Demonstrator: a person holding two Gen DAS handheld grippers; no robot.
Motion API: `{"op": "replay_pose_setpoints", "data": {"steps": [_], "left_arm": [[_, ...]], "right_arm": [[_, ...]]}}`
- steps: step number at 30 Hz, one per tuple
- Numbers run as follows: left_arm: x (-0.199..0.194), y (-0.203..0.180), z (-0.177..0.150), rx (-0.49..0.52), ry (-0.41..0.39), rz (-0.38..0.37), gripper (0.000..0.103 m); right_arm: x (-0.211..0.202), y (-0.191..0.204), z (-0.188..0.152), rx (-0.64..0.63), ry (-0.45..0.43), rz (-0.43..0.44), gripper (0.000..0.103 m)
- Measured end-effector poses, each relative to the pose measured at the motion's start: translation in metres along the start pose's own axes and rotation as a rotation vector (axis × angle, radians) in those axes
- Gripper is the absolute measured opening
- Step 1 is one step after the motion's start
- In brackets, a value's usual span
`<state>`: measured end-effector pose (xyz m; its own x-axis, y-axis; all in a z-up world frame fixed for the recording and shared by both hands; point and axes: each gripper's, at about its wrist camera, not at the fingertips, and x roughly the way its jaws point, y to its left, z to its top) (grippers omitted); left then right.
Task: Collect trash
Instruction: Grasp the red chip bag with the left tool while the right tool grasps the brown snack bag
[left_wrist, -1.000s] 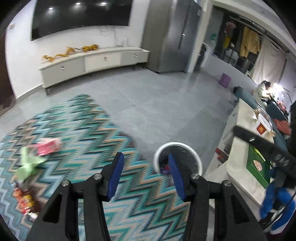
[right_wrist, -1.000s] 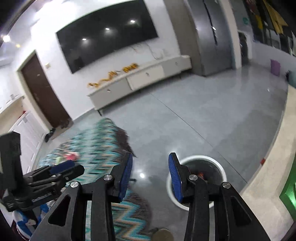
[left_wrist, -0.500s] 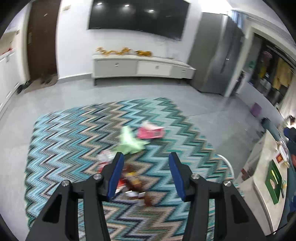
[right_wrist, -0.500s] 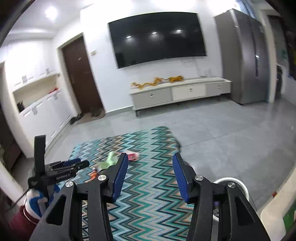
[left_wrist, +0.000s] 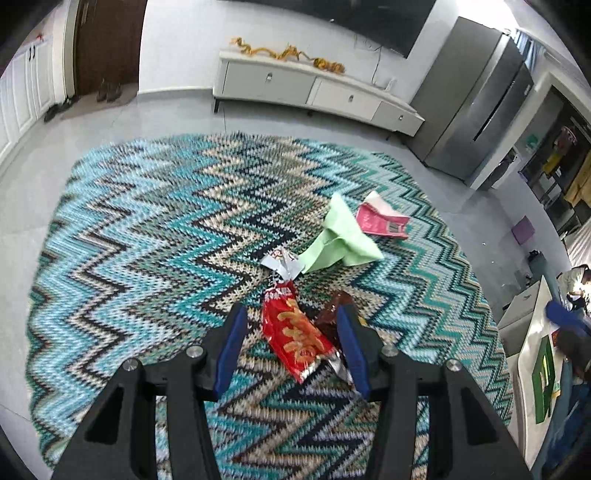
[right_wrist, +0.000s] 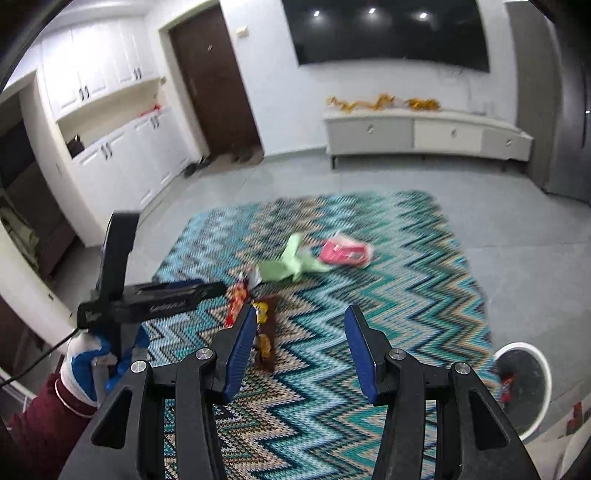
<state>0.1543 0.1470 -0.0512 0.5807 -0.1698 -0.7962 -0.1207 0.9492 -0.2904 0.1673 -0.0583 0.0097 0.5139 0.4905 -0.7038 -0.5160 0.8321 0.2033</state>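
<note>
Rug (left_wrist: 155, 229): showing teal, turquoise, beige and black zigzags, a knitted-looking chevron all over.
Snack bag (left_wrist: 295, 338): gleaming red with orange-yellow curls printed on it, silver at the torn ends.
Brown wrapper (left_wrist: 332, 314): glinting dark brown beside the red.
Green paper (left_wrist: 341, 240): lying pale mint green, plain.
Pink packet (left_wrist: 380, 221): showing bright pink with a white edge.
Left hand-held gripper (left_wrist: 291, 347): showing black arms, blue pads.
Right hand-held gripper (right_wrist: 301, 349): wearing the same black and blue.
Glove (right_wrist: 83, 363): looking white and blue, against a maroon sleeve (right_wrist: 33, 432).
Bin (right_wrist: 526, 387): showing a white rim, dark inside.
Floor (right_wrist: 517, 229): looking pale grey.
Cabinet (left_wrist: 314, 88): looking off-white, topped with golden-yellow garland (left_wrist: 288, 53).
</note>
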Motion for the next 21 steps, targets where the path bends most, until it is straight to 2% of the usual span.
{"op": "replay_pose_setpoints", "data": {"steps": [6,11,16,21], "left_arm": [[0.033,0.006,0.003,-0.017,0.037,0.009,0.047],[0.048,0.016,-0.002,-0.038,0.047,-0.006,0.035],[0.044,0.018,-0.008,-0.025,0.008,-0.029,0.028],[0.032,0.025,-0.016,-0.024,-0.023,-0.044,0.019]], "right_arm": [[0.059,0.011,-0.004,-0.023,0.108,0.044,0.049],[0.095,0.019,-0.009,-0.041,0.176,0.075,0.049],[0.129,0.025,-0.012,-0.044,0.232,0.100,0.049],[0.153,0.025,-0.016,-0.034,0.265,0.086,0.049]]}}
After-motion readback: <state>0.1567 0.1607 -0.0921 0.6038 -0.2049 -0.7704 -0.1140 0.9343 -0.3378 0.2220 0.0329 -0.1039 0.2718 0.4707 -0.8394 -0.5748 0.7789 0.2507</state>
